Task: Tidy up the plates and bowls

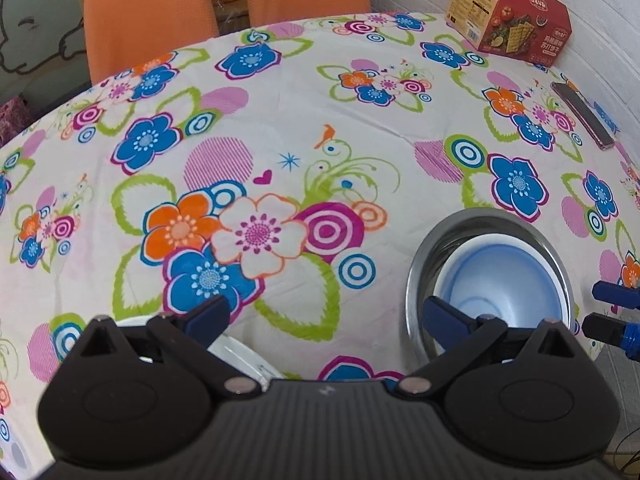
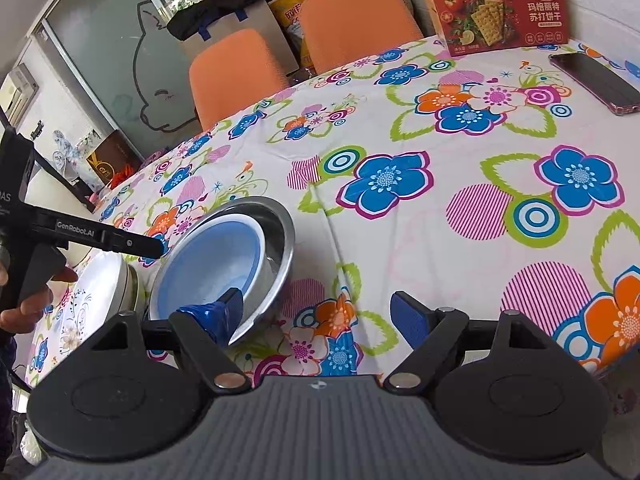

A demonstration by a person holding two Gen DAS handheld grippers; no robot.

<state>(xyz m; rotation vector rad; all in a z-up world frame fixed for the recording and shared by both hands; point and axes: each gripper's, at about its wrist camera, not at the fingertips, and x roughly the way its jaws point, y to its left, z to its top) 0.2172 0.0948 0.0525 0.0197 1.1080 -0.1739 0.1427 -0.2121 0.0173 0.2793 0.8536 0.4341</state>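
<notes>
Blue bowl (image 2: 216, 264) nested in steel bowl (image 2: 276, 236), tilted against its far wall, on floral desk (image 2: 400, 240) near front edge. White patterned plate (image 2: 96, 296) just left of them, partly cut off by left claw (image 1: 324, 312). Left claw spread, empty, above the desk. Right claw (image 2: 320, 312) spread, its left finger (image 2: 224, 312) over steel bowl's rim; contact unclear.

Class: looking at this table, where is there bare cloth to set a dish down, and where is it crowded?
Free: the wide cloth between the steel bowl and the orange chairs, and the stretch toward the cracker box and phone. Crowded: the near edge, with the white plate beside the bowl.
</notes>
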